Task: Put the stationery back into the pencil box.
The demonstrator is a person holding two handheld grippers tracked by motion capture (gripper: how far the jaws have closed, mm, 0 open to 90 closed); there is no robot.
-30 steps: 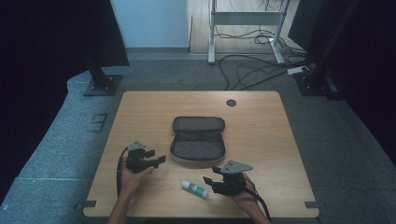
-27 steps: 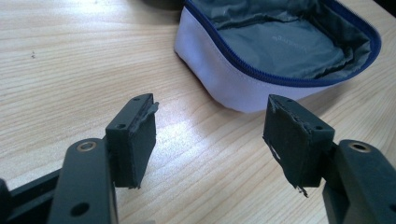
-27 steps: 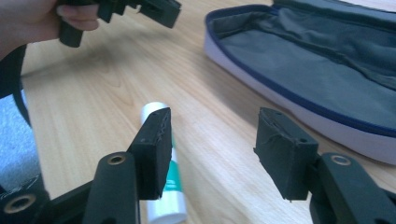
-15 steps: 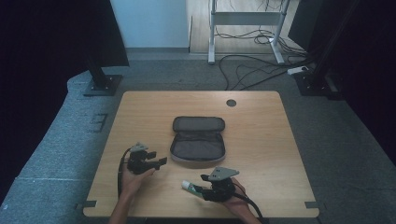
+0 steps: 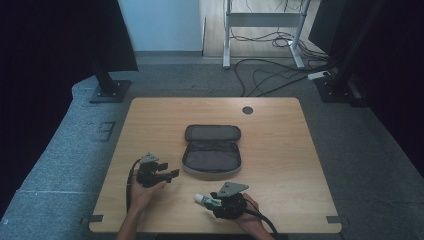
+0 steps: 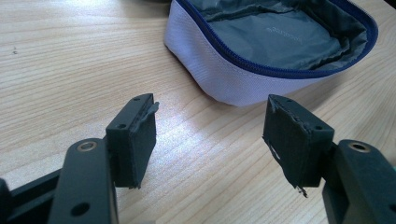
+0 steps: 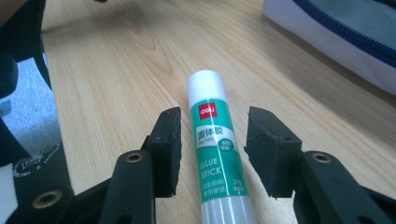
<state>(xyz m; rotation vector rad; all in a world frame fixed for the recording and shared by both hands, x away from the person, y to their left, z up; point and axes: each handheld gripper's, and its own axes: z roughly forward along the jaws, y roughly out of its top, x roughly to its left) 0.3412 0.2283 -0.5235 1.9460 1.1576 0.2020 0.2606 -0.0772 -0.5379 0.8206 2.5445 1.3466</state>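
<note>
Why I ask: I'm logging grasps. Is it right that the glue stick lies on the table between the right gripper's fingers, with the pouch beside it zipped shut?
Not quite: the pouch is unzipped and lies open, its grey lining showing in the left gripper view. The rest holds: the glue stick lies on the table between the right gripper's fingers, which have just been closing around it.

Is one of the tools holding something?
Not yet. The right tool straddles the glue stick mid-body, its jaws just closing, gaps showing. The left tool is open.
</note>
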